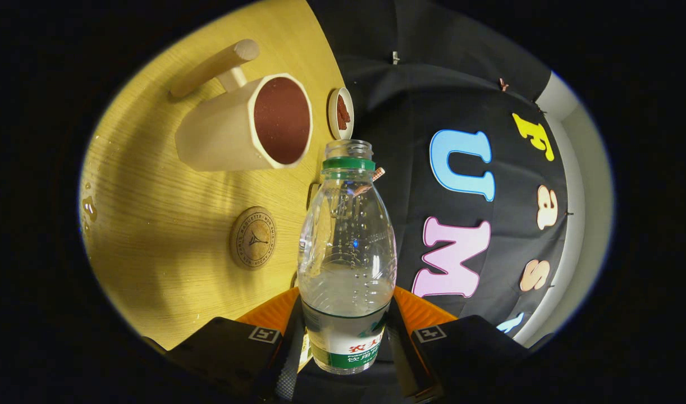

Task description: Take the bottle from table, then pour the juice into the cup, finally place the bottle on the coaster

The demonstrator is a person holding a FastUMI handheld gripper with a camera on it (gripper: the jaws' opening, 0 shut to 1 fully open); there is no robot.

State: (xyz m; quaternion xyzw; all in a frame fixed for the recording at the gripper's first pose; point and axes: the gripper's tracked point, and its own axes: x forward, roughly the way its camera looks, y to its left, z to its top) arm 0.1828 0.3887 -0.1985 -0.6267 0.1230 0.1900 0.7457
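Observation:
My gripper (pixel 346 336) is shut on a clear plastic bottle (pixel 347 247) with a green neck ring and no cap. Both fingers press on its labelled lower part. The whole view is rolled, so the table (pixel 152 224) stands on its side beside the bottle. The bottle's open mouth points toward the rim of a cream cup (pixel 247 126) with a long wooden handle and a dark reddish inside. A round cork coaster (pixel 253 237) lies on the table beside the bottle's middle, between the cup and my fingers. A little clear liquid shows low in the bottle.
A small round dish (pixel 341 113) with something red-brown in it sits just beyond the cup, near the table's edge. Drops of liquid (pixel 88 209) lie on the wood at the far side. The booth's black cloth wall hangs past the table edge.

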